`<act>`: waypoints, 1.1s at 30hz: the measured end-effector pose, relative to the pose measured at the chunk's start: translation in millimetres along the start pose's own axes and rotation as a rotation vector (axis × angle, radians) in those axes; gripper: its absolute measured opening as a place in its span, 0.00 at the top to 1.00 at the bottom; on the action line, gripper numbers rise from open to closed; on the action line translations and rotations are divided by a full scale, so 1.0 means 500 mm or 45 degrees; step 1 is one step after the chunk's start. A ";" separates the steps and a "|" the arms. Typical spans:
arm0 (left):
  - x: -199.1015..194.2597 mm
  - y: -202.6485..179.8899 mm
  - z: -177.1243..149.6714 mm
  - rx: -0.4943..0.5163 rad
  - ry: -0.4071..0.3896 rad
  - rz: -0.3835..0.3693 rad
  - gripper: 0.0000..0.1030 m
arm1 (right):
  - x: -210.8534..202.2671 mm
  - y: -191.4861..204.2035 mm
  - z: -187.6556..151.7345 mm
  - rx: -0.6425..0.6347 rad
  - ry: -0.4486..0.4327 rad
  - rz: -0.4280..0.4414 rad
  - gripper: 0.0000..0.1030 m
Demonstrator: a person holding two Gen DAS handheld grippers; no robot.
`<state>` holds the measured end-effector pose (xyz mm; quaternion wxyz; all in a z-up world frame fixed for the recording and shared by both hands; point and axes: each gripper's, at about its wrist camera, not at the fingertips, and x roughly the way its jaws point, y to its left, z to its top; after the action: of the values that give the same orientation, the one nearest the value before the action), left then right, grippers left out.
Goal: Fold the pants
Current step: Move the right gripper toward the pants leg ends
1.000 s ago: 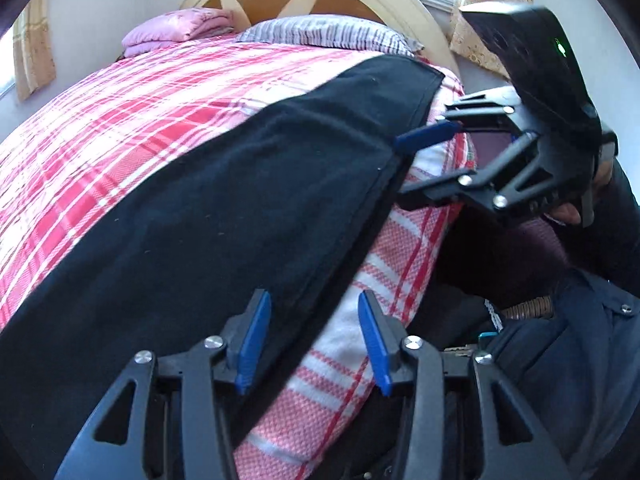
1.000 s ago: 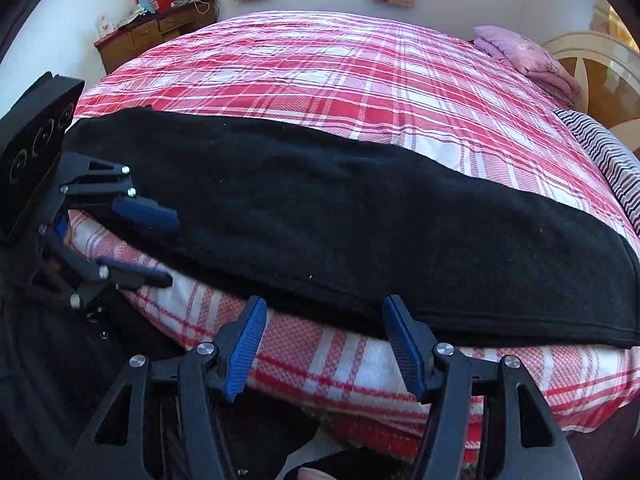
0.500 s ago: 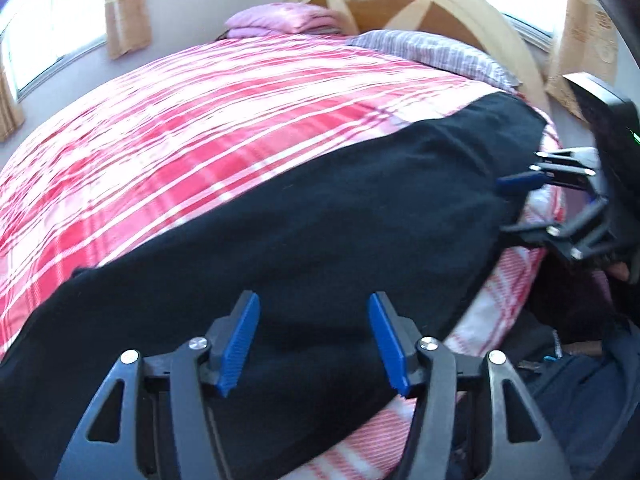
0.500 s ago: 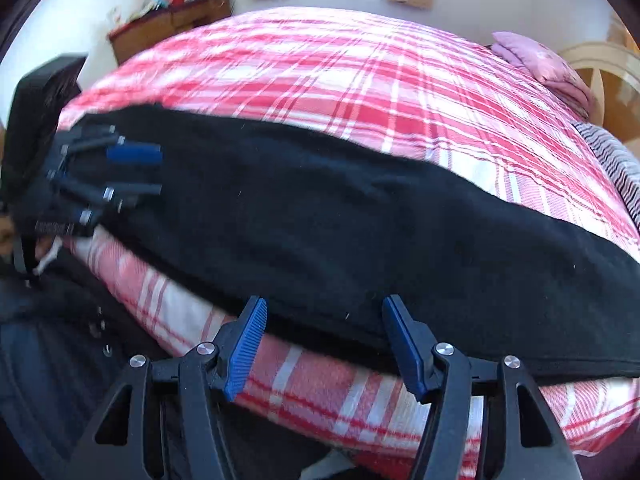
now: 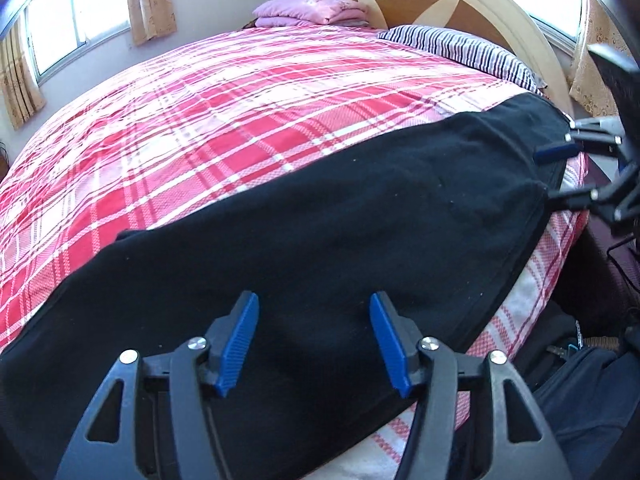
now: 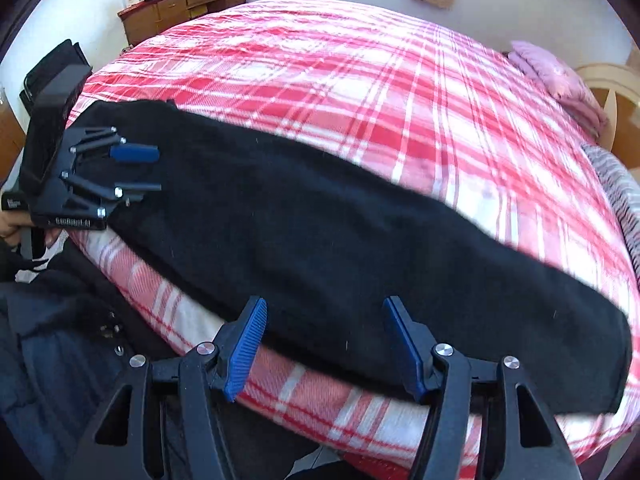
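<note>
Since a second ago the left gripper (image 5: pixel 314 340) has swung in from the bed's edge to hover over the black pants (image 5: pixel 320 240), and the right gripper (image 6: pixel 324 344) has edged closer to them. Both sets of jaws gape wide, holding nothing. The pants lie in a long band on the plaid bed (image 5: pixel 240 120), just ahead of both jaws.
</note>
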<state>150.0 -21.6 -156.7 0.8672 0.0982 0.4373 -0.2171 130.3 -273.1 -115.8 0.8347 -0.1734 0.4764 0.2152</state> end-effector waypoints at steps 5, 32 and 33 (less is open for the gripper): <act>-0.001 0.011 -0.001 -0.018 -0.006 0.007 0.40 | -0.005 -0.019 0.031 0.046 -0.039 -0.027 0.40; -0.064 0.107 -0.124 -0.069 -0.021 0.092 0.26 | 0.214 0.242 0.406 0.036 0.015 0.554 0.40; -0.064 0.104 -0.126 -0.061 -0.015 0.087 0.24 | 0.231 0.252 0.412 0.061 0.033 0.575 0.40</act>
<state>112.3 56.2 -169.8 0.8788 0.0908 0.4336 -0.1774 265.0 -42.0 -126.6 0.7630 -0.0452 0.5188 0.3830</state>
